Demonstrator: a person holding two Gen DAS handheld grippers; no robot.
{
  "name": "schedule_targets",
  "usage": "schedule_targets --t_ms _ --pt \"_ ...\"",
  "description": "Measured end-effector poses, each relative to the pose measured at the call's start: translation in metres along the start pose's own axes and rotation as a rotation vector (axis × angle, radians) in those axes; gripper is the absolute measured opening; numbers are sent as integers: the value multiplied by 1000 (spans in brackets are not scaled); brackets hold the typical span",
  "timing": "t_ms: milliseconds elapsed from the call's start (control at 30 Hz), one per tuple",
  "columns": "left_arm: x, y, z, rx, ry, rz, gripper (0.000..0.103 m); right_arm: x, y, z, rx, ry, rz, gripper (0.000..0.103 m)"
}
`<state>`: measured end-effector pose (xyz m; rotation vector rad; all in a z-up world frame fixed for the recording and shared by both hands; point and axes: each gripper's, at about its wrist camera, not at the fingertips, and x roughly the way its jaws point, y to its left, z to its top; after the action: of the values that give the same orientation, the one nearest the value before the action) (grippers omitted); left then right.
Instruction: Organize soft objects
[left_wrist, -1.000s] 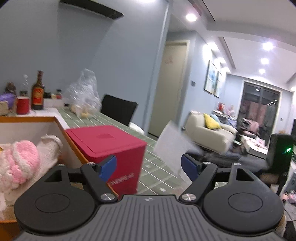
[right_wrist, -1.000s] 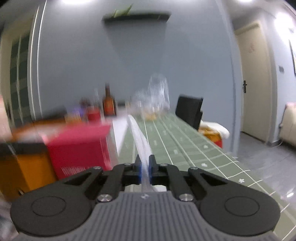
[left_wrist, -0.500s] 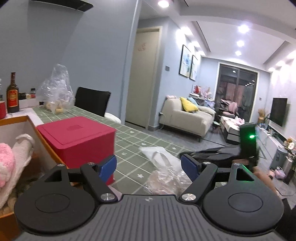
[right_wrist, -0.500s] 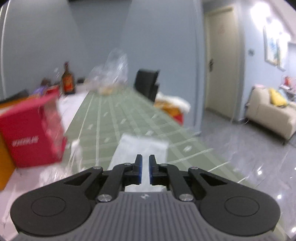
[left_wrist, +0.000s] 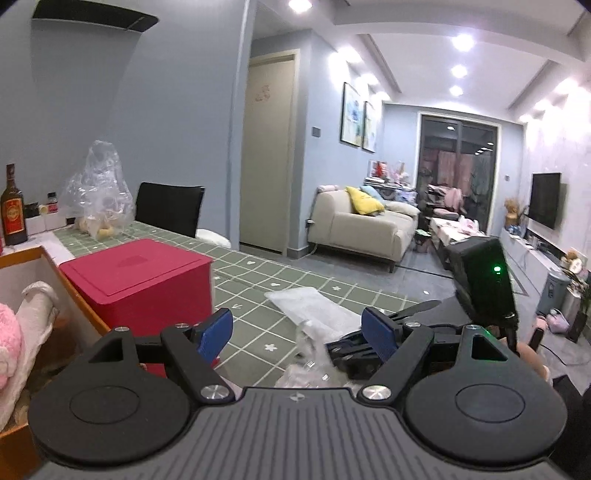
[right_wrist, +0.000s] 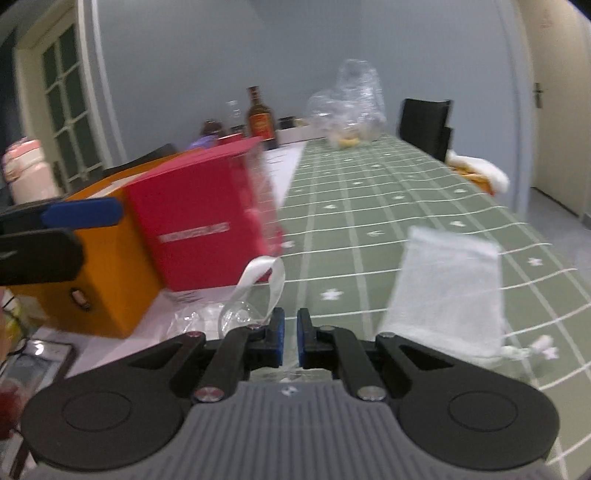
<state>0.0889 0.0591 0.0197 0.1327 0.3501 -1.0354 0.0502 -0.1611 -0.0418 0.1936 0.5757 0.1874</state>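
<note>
A white mesh pouch (left_wrist: 310, 306) (right_wrist: 447, 288) lies flat on the green checked tablecloth (right_wrist: 351, 206). My right gripper (right_wrist: 290, 332) is low over the table's near edge, just left of the pouch. Its jaws are shut, and crumpled clear plastic wrap (right_wrist: 236, 317) with a white ribbon loop (right_wrist: 258, 280) seems pinched in them. In the left wrist view that plastic wrap (left_wrist: 306, 343) rises beside the right gripper (left_wrist: 351, 350). My left gripper (left_wrist: 295, 332) hangs open above the plastic wrap, not touching it. An orange box (left_wrist: 22, 258) at the left holds a pink fluffy item (left_wrist: 7, 343) and white cloth (left_wrist: 37, 306).
A red lidded box (left_wrist: 144, 280) (right_wrist: 199, 221) stands against the orange box (right_wrist: 103, 273). A brown bottle (right_wrist: 260, 118), a puffed clear bag (right_wrist: 351, 107) and a black chair (right_wrist: 424, 125) are at the far end. A phone (right_wrist: 37, 358) lies at the near left.
The white pouch, in the air a second ago, now lies on the tablecloth. My right gripper has sunk toward the table, still shut. The left view swung right, away from the orange box.
</note>
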Motion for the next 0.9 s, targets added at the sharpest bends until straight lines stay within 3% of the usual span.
schedule_targets --t_ms 100,200,233,300,367,400,467,533,667,733,800,900 --pt "-1 -5 -1 36 21 -38 93 0 4 -1 0 6 2 5" --pt "4 -11 -3 77 35 -58 93 -9 -2 1 40 -46 -21 17" --pt "5 -13 -4 90 42 -61 93 -15 -7 2 56 -65 -25 34" --pt "8 -16 -7 112 62 -73 93 -25 -16 8 75 -109 -53 55" --pt "11 -19 -9 123 85 -86 93 -31 -26 17 93 -135 -143 81" --pt "12 -20 -10 124 102 -89 93 -31 -32 24 102 -133 -205 99" --pt "16 -20 -12 119 144 -95 93 -27 -45 37 138 -108 -320 100" --pt "19 -19 -13 113 169 -100 92 -11 -62 53 191 -1 -387 100" --pt "19 -19 -15 116 190 -108 92 28 -87 65 217 162 -367 100" --pt "18 -20 -16 116 179 -131 92 47 -91 63 175 235 -439 100" --pt "17 -20 -15 115 171 -144 92 59 -90 59 122 262 -492 101" --pt "16 -21 -16 117 169 -133 92 64 -93 61 124 264 -478 101"
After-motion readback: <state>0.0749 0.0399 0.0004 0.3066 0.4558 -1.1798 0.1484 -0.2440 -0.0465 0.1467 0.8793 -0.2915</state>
